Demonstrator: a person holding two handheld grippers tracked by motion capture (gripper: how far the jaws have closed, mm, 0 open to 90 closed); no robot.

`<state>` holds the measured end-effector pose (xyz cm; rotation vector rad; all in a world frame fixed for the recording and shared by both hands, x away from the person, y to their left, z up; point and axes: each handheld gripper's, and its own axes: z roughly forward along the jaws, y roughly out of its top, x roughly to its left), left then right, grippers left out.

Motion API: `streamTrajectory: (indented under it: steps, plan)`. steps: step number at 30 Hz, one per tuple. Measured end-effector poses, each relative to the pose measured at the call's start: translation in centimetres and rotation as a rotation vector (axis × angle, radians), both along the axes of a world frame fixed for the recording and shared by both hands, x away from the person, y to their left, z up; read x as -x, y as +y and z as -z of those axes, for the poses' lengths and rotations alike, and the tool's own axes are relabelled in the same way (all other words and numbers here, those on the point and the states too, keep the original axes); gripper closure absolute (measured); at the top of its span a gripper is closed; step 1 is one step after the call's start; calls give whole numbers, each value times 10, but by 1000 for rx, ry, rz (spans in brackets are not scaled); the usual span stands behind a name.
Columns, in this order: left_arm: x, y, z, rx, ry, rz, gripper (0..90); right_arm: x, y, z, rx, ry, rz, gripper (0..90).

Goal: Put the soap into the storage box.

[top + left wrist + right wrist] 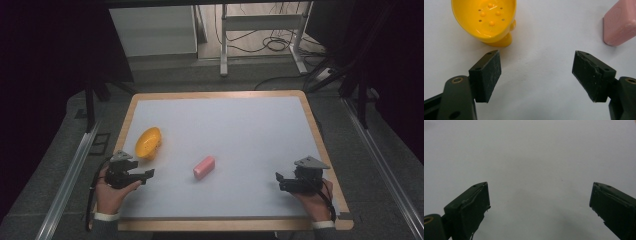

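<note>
Just ahead of the open left tool (536, 67) sits the yellow dish (485, 20).

Legible text, labels, brands, numbers, signs: none readable on any surface in the three views.

Right gripper (539, 205) gapes wide above bare white tabletop (536, 157).

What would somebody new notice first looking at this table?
Probably the bright yellow soap dish near the table's left edge, its bowl dotted with small bumps and holes. Next, the pink soap bar lying alone near the middle of the white table top. The left gripper and right gripper sit low at either side, jaws wide apart and empty.
</note>
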<state>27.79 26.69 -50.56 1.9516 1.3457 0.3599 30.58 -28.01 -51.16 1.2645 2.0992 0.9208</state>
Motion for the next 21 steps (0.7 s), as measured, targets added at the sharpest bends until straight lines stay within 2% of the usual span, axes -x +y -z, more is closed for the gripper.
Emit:
streamTrajectory:
  steps: [5,6,14,21]
  plan:
    - [1,-3,2,-19,7,6,237,-1,2,-1,15,2,-33,55]
    - [3,-4,1,-21,8,4,238,-2,3,-1,8,16,-38,57]
    - [11,-11,-10,-35,-24,0,241,-1,1,-3,1,6,-30,57]
    - [13,-11,-12,-30,-24,-12,241,-3,0,-4,-1,4,-35,59]
